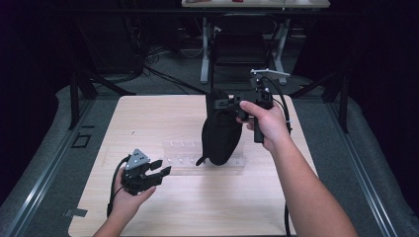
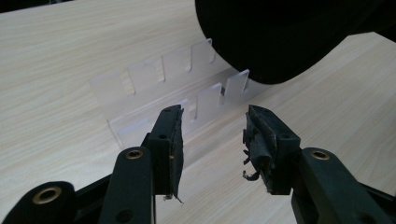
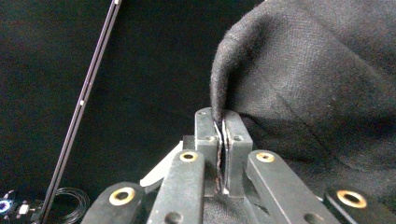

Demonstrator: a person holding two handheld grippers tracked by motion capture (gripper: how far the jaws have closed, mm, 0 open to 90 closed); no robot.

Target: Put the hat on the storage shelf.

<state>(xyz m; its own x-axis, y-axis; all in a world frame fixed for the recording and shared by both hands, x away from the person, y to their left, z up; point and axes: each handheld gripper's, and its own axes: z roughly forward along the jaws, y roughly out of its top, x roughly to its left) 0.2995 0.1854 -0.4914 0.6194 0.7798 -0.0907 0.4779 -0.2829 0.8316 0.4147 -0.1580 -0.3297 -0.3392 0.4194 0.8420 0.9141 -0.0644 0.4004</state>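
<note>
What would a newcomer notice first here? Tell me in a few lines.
First, the black fabric bag hanging above the middle of the wooden table, pinched at its edge by the shut right gripper. Under it lies a clear acrylic rack with slotted walls. Near the front left, the left gripper is open and empty, pointing toward the rack.

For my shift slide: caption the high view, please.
Right gripper lifts a black cloth bag over a clear rack; left gripper waits open.

A lab: dark-curtained recording bay, floor cables, wooden table.
</note>
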